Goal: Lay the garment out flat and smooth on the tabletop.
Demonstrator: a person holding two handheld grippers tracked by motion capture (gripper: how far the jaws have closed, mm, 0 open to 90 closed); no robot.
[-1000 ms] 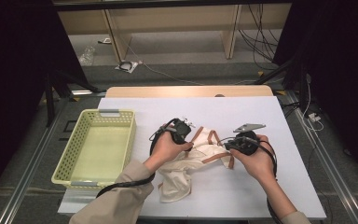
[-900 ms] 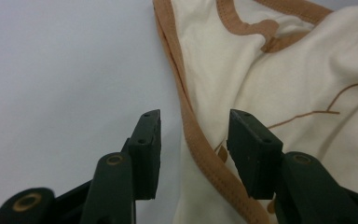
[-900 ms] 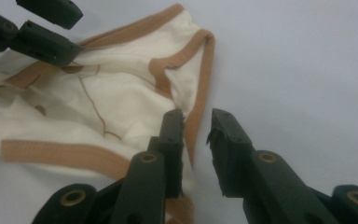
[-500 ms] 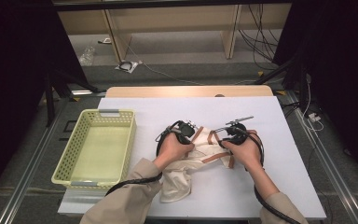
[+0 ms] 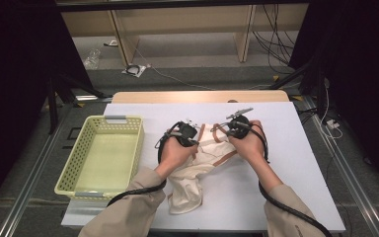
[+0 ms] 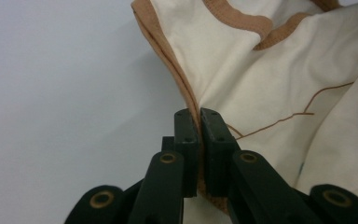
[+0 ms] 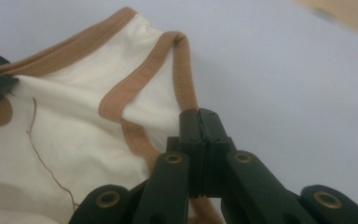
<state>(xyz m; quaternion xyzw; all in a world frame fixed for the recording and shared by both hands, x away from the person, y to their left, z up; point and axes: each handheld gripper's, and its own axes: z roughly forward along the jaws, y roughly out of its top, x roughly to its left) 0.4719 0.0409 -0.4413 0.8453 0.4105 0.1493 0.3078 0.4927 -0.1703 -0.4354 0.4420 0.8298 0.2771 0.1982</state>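
High view: on the white table [image 5: 296, 163], beside a yellow basket [image 5: 79, 185], lies a cream garment [image 5: 192, 182]. The left gripper [image 6: 199, 122] and right gripper [image 7: 199, 122] have just clamped its brown-trimmed edges. Likely next: lift it and spread it evenly.

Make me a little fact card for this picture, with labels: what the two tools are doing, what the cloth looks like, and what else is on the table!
left tool: shut on the cloth's brown-trimmed edge
right tool: shut on the cloth's brown trim
cloth: cream garment, brown trim, crumpled on the table
basket: pale yellow, nothing inside, left of the cloth
table: white top
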